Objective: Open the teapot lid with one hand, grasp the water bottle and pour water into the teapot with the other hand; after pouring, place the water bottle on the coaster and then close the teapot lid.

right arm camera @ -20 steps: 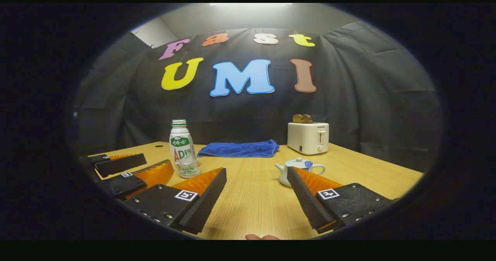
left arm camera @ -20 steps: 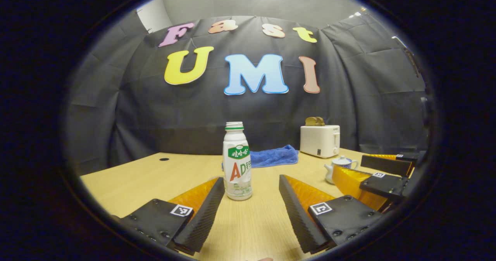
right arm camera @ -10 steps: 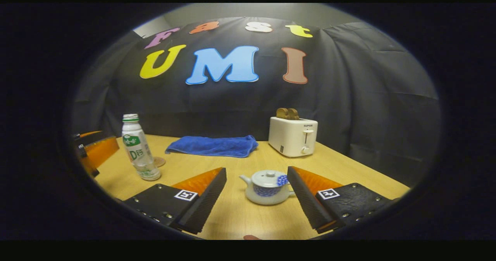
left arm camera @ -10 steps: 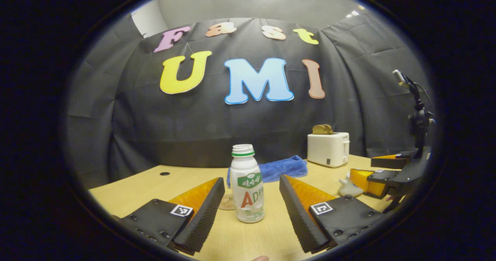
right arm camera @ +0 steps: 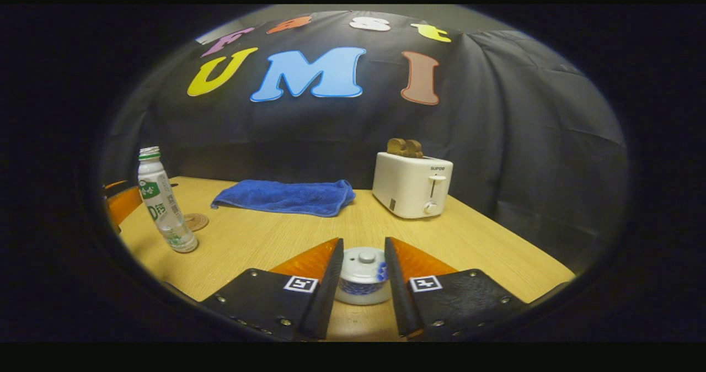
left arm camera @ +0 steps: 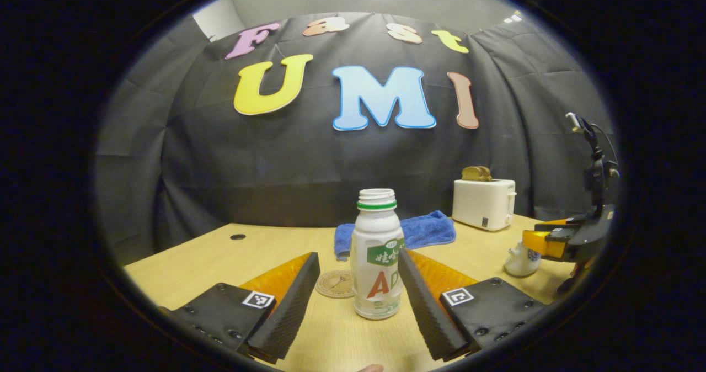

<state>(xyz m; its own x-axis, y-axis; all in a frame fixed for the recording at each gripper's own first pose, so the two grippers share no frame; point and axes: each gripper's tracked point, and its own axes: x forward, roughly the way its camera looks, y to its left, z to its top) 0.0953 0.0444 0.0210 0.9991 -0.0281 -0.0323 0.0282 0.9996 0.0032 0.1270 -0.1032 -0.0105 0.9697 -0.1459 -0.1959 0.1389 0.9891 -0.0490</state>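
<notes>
Left gripper (left arm camera: 358, 264) spread wide around upright water bottle (left arm camera: 377, 255) (uncapped), coaster (left arm camera: 335, 283) just beside, right gripper (right arm camera: 361, 250) narrowed around teapot (right arm camera: 362, 275), contact unclear, lid (right arm camera: 364, 259) on.

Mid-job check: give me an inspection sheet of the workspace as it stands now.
Surface: wooden table, bare between items.
Job's things: water bottle upright, uncapped; coaster beside it; teapot with lid on.
Clutter: blue towel; toaster holding bread.
Grippers: left gripper open around the bottle; right gripper narrowed around the teapot, contact unclear.
Cables: one on the right gripper's mount.
Surroundings: black cloth wall.
</notes>
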